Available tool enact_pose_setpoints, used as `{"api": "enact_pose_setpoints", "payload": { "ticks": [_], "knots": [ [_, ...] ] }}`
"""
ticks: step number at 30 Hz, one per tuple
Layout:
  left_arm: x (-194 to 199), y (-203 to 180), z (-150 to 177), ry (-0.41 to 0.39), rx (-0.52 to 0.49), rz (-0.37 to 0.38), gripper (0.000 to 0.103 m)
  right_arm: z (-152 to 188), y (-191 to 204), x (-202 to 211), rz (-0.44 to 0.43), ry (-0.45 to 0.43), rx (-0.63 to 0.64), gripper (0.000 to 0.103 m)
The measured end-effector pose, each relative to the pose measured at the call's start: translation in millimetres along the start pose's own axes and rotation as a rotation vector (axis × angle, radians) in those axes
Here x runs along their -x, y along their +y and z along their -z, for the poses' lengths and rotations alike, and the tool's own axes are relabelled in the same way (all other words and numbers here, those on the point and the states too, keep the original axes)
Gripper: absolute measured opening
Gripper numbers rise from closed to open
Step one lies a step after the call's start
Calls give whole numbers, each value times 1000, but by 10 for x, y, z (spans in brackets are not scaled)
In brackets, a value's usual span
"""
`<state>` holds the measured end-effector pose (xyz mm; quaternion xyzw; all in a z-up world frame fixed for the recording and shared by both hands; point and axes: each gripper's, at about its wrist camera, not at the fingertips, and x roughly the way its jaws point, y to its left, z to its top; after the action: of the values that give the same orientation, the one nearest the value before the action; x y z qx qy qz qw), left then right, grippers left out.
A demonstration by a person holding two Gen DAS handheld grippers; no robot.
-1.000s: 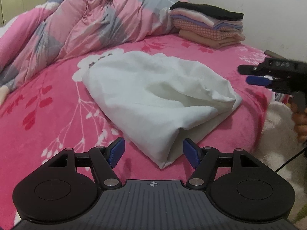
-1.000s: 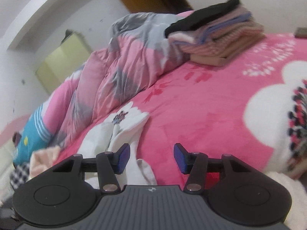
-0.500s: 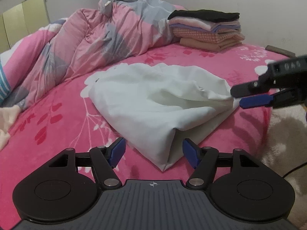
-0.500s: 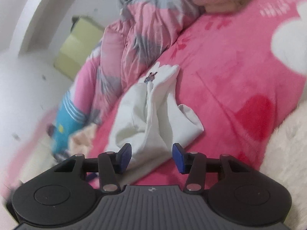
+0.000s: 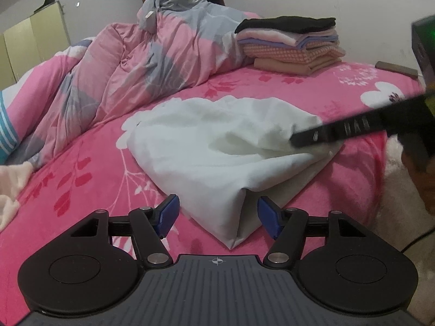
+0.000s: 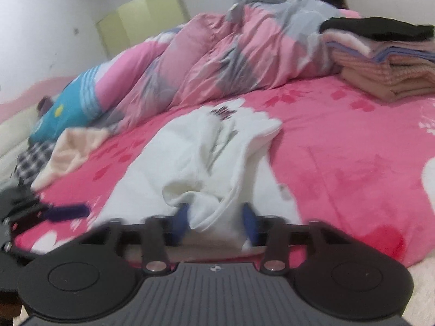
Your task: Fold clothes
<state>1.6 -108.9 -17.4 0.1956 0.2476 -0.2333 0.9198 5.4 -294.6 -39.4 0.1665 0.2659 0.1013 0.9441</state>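
White garment [image 5: 217, 149] lying part-folded on the pink bed [image 5: 81, 190], one doubled corner pointing between the fingers of the left gripper [image 5: 217, 217]. Left fingers spread wide, empty, flanking that corner without touching it. Right gripper [image 6: 214, 222] pushed onto the opposite bunched edge, cloth sitting between its fingers [image 6: 180, 221]; gap looks open, though blur leaves the grip uncertain. Stack of folded clothes [image 5: 291, 43] well beyond both, against the quilt [image 5: 122, 62]. Judged step: taking hold of 2 edges for another fold. Next: closing on both corners, lifting together, keeping layers aligned so the doubled cloth does not slip apart.
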Motion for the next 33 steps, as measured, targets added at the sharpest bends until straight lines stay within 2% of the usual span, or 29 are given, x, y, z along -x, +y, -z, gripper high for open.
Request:
{"api": "enact_pose_setpoints", "payload": {
  "ticks": [2, 5, 8, 9, 10, 11, 15, 19, 20, 22, 26, 28, 30, 32, 33],
  "knots": [
    [-5, -8, 6, -3, -5, -3, 64, -14, -250, -3, -26, -4, -156, 18],
    [-13, -20, 14, -7, -14, -7, 63, -7, -584, 8, -82, -5, -361, 18],
    [-21, -32, 23, -11, -22, -12, 61, 16, -733, 74, -164, -16, -444, 22],
    [-24, -36, 25, -12, -25, -13, 60, 13, -723, 105, -179, -26, -431, 31],
    [-27, -40, 28, -14, -27, -15, 59, 7, -701, 131, -189, -34, -410, 45],
    [-29, -44, 31, -15, -30, -16, 58, -6, -656, 140, -186, -36, -377, 49],
    [-40, -60, 42, -20, -41, -22, 56, -71, -451, 53, -152, -5, -240, 50],
    [-26, -160, 30, -36, -113, -66, 54, -122, -235, -7, -126, 17, -97, 50],
    [-21, -186, 28, -41, -133, -79, 54, -128, -173, 5, -119, 18, -49, 52],
    [-25, -220, 21, -44, -157, -92, 52, -125, -44, 52, -102, 17, 50, 64],
    [-68, -271, 17, -34, -198, -147, 44, -104, 160, 153, -81, 12, 205, 69],
    [-64, -303, 25, -36, -227, -169, 40, -107, 214, 144, -82, 17, 232, 68],
    [-50, -344, 42, -35, -256, -191, 27, -115, 251, 96, -86, 28, 247, 67],
    [-40, -366, 62, -28, -267, -205, 18, -112, 276, 28, -73, 40, 261, 66],
    [-37, -370, 73, -24, -269, -208, 15, -108, 285, -11, -62, 47, 268, 61]
  ]
}}
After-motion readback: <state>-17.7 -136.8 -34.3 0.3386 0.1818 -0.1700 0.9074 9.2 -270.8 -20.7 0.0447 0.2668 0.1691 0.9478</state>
